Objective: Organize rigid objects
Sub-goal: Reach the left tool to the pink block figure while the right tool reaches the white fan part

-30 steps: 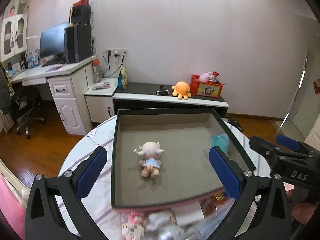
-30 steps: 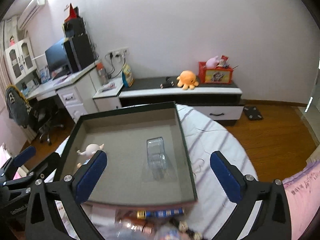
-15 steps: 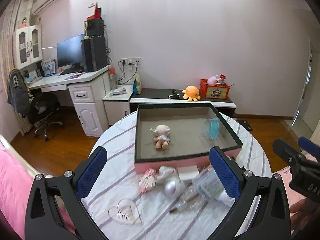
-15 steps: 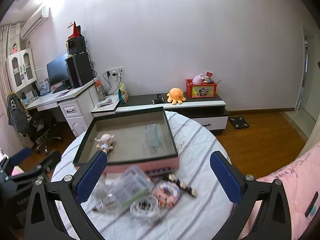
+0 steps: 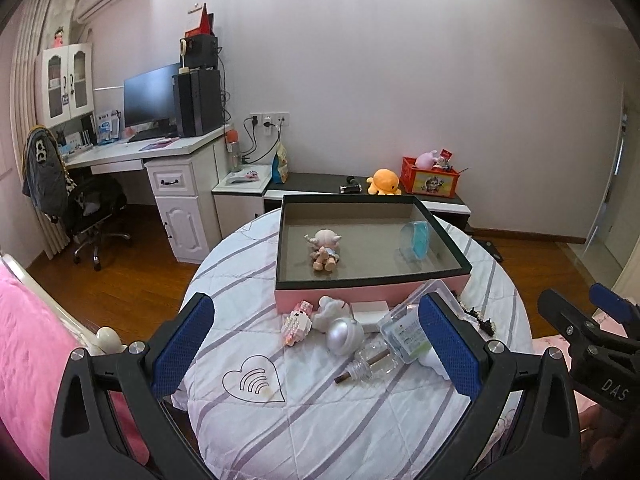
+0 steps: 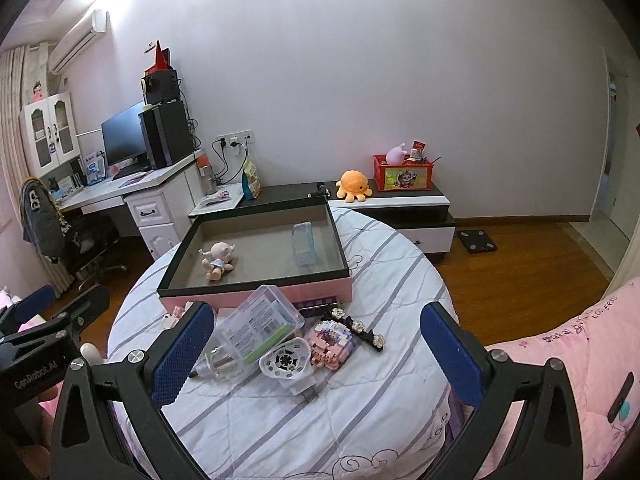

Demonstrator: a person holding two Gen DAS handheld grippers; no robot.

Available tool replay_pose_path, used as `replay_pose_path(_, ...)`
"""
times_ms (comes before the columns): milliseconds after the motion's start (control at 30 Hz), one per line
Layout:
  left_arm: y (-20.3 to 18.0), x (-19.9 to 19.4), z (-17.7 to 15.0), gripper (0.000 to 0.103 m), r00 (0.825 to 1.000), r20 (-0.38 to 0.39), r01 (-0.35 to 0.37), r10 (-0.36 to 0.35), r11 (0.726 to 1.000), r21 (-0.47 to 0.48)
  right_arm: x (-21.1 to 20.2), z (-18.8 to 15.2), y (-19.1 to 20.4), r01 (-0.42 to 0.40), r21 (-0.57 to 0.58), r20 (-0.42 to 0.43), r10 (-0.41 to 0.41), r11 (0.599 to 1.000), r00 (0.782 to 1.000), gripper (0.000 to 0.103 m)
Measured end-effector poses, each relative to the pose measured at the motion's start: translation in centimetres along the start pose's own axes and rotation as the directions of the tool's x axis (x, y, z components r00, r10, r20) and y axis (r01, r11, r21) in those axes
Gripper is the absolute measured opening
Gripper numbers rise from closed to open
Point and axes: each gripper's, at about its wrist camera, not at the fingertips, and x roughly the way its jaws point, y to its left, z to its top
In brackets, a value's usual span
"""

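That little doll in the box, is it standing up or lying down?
Lying down. The doll rests flat on the floor of the open box, legs pointing toward the near wall, beside nothing; a clear case sits apart.

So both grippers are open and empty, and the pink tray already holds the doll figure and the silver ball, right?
Not quite. The silver ball lies on the table in front of the pink tray, not in it. The left wrist view shows the tray holding the doll figure and a clear blue case. Both grippers, left gripper and right gripper, are open and empty.
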Motion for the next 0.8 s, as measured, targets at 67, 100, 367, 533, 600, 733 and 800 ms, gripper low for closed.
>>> replay_pose_path(67, 0.02, -0.04, -0.18, 0.103, 1.0, -0.005, 0.005, -0.005, 1.0, -0.006, -0.27, -0.13, 0.15, -0.001, -0.005, 0.003, 0.001, 1.0, 1.0, 0.103)
replay_pose_path(100, 0.03, -0.04, -0.21, 0.103, 1.0, -0.006, 0.007, -0.007, 1.0, -0.007, -0.31, -0.15, 0.19, -0.001, -0.007, 0.003, 0.001, 1.0, 1.0, 0.103)
replay_pose_path(367, 0.06, -0.02, -0.48, 0.103, 1.0, -0.005, 0.011, -0.011, 1.0, -0.013, -0.34, -0.16, 0.29, -0.002, -0.008, 0.001, 0.002, 1.0, 1.0, 0.103)
replay_pose_path(533, 0.04, -0.01, -0.57, 0.103, 1.0, -0.006, 0.015, -0.015, 1.0, -0.017, -0.32, -0.24, 0.3, 0.0, -0.01, 0.001, 0.0, 1.0, 1.0, 0.103)
replay_pose_path(600, 0.0, 0.03, -0.62, 0.103, 1.0, -0.006, 0.017, -0.018, 1.0, -0.018, -0.27, -0.33, 0.22, 0.004, -0.011, 0.0, -0.004, 1.0, 1.0, 0.103)
replay_pose_path(733, 0.0, 0.3, -0.73, 0.103, 1.0, -0.018, 0.018, -0.018, 1.0, -0.024, 0.03, -0.55, -0.23, 0.011, -0.003, -0.01, -0.012, 1.0, 1.0, 0.103)
replay_pose_path(800, 0.01, 0.57, -0.86, 0.103, 0.999, -0.027, 0.018, -0.018, 1.0, -0.025, 0.25, -0.66, -0.56, 0.014, 0.002, -0.017, -0.014, 1.0, 1.0, 0.103)
